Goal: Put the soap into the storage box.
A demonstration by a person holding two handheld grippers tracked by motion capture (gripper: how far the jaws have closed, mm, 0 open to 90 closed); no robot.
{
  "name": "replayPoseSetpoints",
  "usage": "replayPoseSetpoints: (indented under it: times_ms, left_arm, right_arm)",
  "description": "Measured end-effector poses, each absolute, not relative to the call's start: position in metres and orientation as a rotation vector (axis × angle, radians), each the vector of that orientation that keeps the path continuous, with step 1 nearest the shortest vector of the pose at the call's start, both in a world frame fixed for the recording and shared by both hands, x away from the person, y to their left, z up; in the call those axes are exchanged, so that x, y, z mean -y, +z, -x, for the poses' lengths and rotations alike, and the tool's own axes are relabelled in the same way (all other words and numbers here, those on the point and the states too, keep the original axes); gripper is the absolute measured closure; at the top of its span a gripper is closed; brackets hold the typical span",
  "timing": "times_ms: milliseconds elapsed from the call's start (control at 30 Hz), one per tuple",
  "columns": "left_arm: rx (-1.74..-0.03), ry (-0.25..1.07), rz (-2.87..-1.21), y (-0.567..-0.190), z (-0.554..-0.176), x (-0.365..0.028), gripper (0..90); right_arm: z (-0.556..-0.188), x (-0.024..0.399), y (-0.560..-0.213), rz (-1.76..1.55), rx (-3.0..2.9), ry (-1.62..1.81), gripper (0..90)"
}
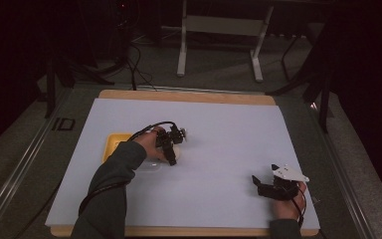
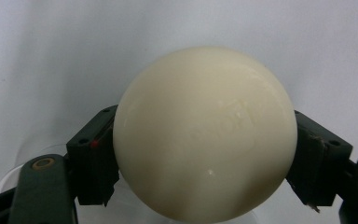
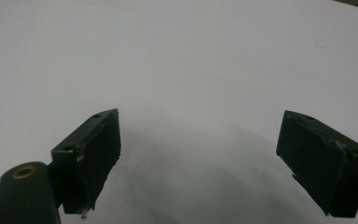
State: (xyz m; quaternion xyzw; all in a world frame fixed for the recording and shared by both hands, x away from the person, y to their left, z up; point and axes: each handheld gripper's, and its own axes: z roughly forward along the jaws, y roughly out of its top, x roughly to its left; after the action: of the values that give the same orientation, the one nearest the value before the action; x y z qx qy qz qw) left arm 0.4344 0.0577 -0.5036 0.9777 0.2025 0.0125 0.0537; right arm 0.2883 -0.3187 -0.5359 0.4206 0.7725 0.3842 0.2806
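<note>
A cream-white ball [image 2: 204,133] sits between the two black jaws of my left gripper [image 2: 205,158], which is shut on it, one jaw pressing each side. From above, the left gripper [image 1: 173,149] holds the ball [image 1: 178,151] over the white sheet, just right of a yellow tray [image 1: 112,144]. A clear round rim [image 2: 32,156] shows faintly below the ball. My right gripper [image 1: 263,185] rests near the front right of the sheet, its jaws wide apart and open, with nothing between them [image 3: 198,161].
A white sheet [image 1: 219,129] covers the wooden table [image 1: 179,94]. A clear dish [image 1: 151,166] lies beside the left hand. Beyond the table stand a white frame's legs [image 1: 181,55] and cables on the floor.
</note>
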Motion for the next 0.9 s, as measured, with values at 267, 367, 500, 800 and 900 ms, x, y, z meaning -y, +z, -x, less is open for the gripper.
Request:
replayPoseSetpoints:
  times_ms: [267,367,500,800,900]
  left_arm:
    - [-0.610,0.028,-2.992,-0.5033,-0.4363,-0.0553,22.8]
    - [-0.624,0.028,-2.986,-0.5034,-0.4363,-0.0549,22.9]
    - [-0.623,0.031,-2.982,-0.5031,-0.4362,-0.0551,23.8]
    - [-0.597,0.041,-2.992,-0.5019,-0.4344,-0.0529,24.2]
    - [-0.592,0.033,-2.985,-0.4999,-0.4345,-0.0505,24.2]
  right_arm:
    - [-0.2883,0.3184,-0.5359,-1.129,-2.073,1.029,13.6]
    - [-0.2884,0.3183,-0.5359,-1.128,-2.074,1.026,13.6]
    - [-0.2884,0.3182,-0.5360,-1.129,-2.074,1.026,13.7]
    - [-0.2884,0.3183,-0.5360,-1.128,-2.073,1.027,13.7]
    - [-0.2884,0.3183,-0.5359,-1.128,-2.074,1.026,13.7]
